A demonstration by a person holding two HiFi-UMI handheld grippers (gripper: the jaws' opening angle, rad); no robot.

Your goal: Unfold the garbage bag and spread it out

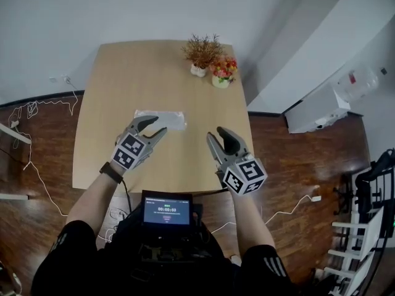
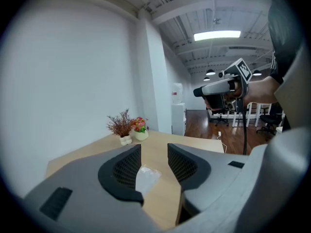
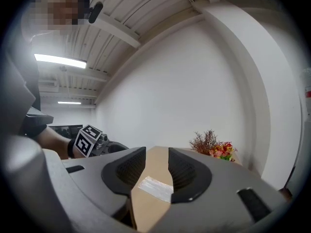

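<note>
Left gripper (image 1: 155, 125), right gripper (image 1: 216, 132): seemingly hovering, jaws apart

Bare table (image 1: 105, 103) surrounds the bag (image 1: 162, 119) on every side, leaving open approach from the near edge. A dried plant (image 1: 200, 53) and flowers (image 1: 223, 68) crowd the far right corner, well apart from it.

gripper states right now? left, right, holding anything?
Left gripper: open, holding nothing; the folded garbage bag lies just ahead of it, ungripped.
Right gripper: open, holding nothing.
</note>
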